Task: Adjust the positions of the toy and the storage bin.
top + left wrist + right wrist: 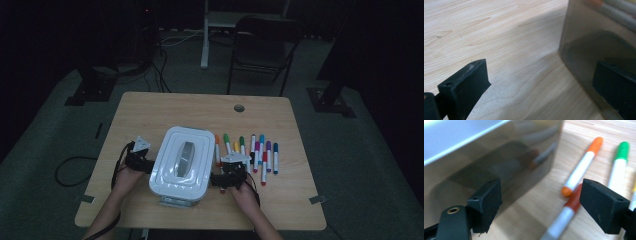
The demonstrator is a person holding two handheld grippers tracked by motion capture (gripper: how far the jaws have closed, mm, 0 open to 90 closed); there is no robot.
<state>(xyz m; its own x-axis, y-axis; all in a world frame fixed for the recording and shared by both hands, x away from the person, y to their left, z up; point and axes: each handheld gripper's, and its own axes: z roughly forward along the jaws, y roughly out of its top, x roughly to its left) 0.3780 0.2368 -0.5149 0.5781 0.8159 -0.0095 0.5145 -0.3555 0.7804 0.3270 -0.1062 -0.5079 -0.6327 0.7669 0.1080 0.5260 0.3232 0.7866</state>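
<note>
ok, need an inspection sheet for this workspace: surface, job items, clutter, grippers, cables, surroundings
Surface: light wooden table, round grommet hole near the far edge.
Job's things: white rectangular lidded container with translucent walls, lid on; row of coloured-cap white marker pens to its right.
Clutter: nothing seen.
Grippers: left gripper at the container's left side, right gripper at its right side; both sets of jaws stand open and hold nothing. An orange-capped marker and a red-capped marker lie ahead of the right jaws.
Cables: black cable trailing from the left gripper to the floor; more by the stands behind.
Surroundings: dark room, black folding chair, grey carpet.
</note>
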